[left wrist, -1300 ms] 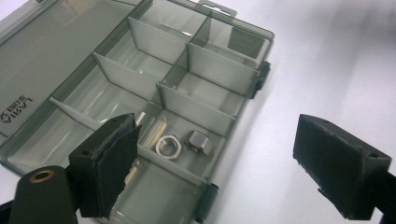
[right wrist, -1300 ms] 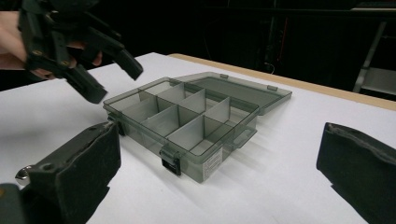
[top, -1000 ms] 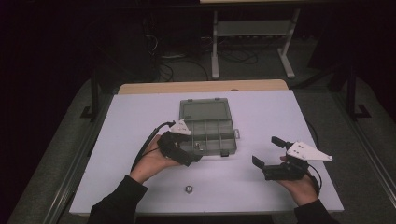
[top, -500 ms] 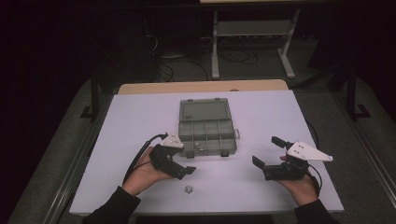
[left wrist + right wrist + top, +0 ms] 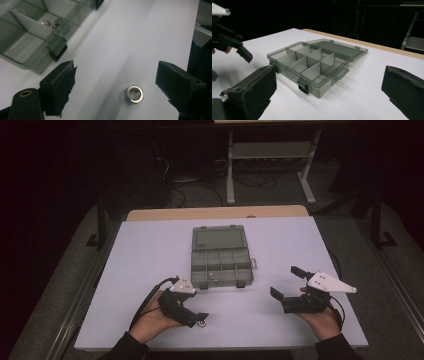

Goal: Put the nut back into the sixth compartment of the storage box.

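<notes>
You held your left gripper (image 5: 115,82) with fingers wide around the nut (image 5: 134,94), ready to pinch it; your right gripper (image 5: 290,287) gaped empty.

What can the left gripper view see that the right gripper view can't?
The left gripper view shows a small silver metal hex nut lying flat on the white table, between the open left gripper's black jaws. It also catches shiny little metal parts in one compartment.

The right gripper view shows the whole smoky clear plastic organiser box with its lid laid open behind, seen between the open right gripper's jaws, with the left gripper farther off at the left edge.

Both show the box and the table.
</notes>
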The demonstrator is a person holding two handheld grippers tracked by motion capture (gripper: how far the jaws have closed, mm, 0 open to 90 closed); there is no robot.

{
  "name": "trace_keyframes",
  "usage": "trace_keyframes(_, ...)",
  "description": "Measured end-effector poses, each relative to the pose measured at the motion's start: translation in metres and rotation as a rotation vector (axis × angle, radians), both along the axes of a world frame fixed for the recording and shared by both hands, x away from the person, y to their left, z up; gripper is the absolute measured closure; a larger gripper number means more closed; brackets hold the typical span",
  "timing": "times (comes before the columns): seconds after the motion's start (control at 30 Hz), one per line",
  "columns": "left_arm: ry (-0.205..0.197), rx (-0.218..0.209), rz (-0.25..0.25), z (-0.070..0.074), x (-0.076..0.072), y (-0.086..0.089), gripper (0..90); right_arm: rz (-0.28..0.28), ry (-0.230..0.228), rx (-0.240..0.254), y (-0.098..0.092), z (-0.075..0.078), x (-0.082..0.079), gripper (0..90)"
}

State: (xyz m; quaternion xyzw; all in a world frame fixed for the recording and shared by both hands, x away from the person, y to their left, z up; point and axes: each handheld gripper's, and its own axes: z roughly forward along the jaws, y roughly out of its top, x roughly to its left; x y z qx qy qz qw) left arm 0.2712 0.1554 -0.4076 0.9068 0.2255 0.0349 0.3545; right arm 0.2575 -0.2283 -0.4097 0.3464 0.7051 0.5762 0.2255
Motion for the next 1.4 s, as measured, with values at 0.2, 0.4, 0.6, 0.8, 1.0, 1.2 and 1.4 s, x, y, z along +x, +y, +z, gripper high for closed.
trace_keyframes(0.2,-0.001,0.036,-0.032,-0.007,-0.006,-0.004,29.2,-0.002,0.001,0.002,0.0,0.0,-0.001,0.0)
trace_keyframes(0.4,0.05,0.038,-0.045,-0.011,-0.007,-0.006,42.4,-0.003,-0.001,0.0,0.0,0.0,-0.001,0.0)
trace_keyframes(0.6,0.08,0.059,-0.081,-0.016,-0.008,-0.009,52.0,-0.002,0.001,-0.003,0.0,0.0,-0.001,0.0)
trace_keyframes(0.8,0.088,0.086,-0.086,-0.023,-0.01,-0.014,56.8,-0.004,-0.003,-0.002,0.0,0.0,-0.001,0.0)
trace_keyframes(1.0,0.086,0.108,-0.09,-0.023,-0.01,-0.014,61.5,-0.001,-0.006,-0.008,-0.001,0.0,-0.001,0.0)
trace_keyframes(1.2,0.076,0.106,-0.088,-0.024,-0.011,-0.014,65.0,0.0,-0.007,-0.01,-0.001,0.0,-0.001,0.0)
trace_keyframes(1.4,0.068,0.116,-0.096,-0.024,-0.01,-0.013,68.6,0.001,-0.008,-0.01,-0.001,0.0,-0.001,0.0)
